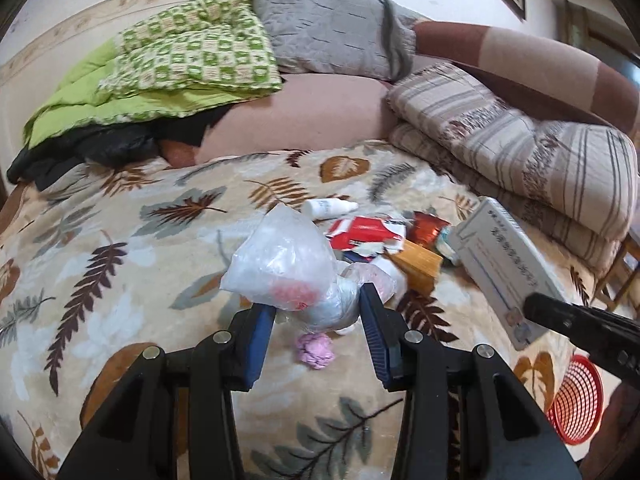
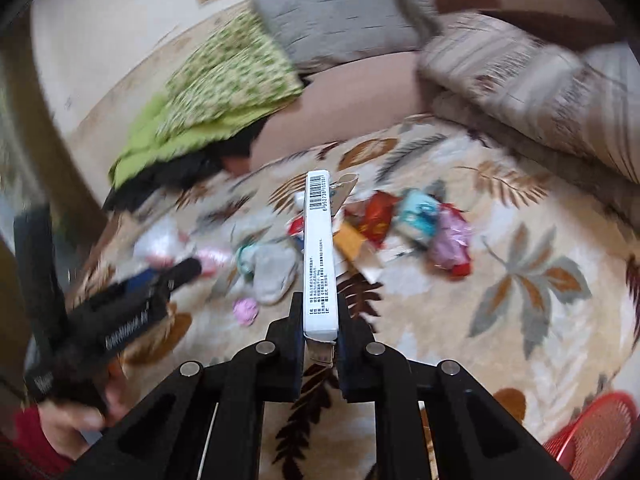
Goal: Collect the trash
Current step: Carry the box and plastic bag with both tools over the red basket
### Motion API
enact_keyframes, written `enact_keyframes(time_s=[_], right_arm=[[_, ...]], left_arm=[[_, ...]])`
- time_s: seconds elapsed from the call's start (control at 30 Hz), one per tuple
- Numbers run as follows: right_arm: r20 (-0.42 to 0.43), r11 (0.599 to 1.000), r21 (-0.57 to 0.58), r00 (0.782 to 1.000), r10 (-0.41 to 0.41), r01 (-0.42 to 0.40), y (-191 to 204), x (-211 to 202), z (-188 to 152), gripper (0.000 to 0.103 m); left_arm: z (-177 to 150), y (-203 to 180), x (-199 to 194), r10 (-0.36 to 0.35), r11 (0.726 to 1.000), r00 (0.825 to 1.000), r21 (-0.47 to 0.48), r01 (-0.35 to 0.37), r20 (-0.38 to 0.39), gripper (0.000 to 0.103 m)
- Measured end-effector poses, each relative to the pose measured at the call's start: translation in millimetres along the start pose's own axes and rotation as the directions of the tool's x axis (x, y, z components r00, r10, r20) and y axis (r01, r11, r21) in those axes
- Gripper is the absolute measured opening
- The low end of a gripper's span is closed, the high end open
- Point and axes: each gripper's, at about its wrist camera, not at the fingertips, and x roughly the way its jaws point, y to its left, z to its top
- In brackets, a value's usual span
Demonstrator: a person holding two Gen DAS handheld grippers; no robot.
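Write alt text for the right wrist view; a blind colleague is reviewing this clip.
The right gripper is shut on a flat white cardboard box with a barcode, held edge-on above a leaf-patterned blanket. Beyond it lie scattered colourful wrappers and a grey sock. The left gripper shows blurred at left, and a red mesh basket sits at lower right.

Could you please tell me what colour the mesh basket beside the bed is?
The mesh basket is red, clearest in the left wrist view, lower right.
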Motion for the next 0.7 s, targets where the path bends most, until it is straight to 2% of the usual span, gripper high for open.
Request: enact_keyframes(time_s=[0.13,0.3,0.47,0.63,0.7], right_arm=[[-0.023,0.999,0.053,1.0,-0.01,0.011,-7.7,11.4,1.9,0.014],[-0.013,0.998,0.004,0.998,-0.058,0.058,-3.6,14.0,1.5,0.014],[-0.007,0.997,0.008,0.997,-0.073,0.073,-6.5,11.3,0.0,0.014],[0.033,0.996,0.057,0.997,-0.073,0.071,-12.2,-0.7,6.3,0.014],[0.051,0.994,0.077,0.995,-0.081,0.077,-17.3,-10.0,5.0,0.013]], left_arm=[[0.5,-2.1,3.6,0.002,1.0,1.0,0.01,-0.002,-0.001,0.042],[0.4,1.0,6.3,-0.003,1.0,1.0,-0.006,0.003,-0.012,0.042],[1.0,1.8,7.8,-0.014,1.0,1.0,-0.014,0.014,-0.018,0.042],[2.1,-4.3,7.7,-0.038,0.999,0.999,0.013,0.038,-0.013,0.042],[5.5,-11.4,11.1,-0.078,0.996,0.996,0.029,0.079,-0.032,0.042]])
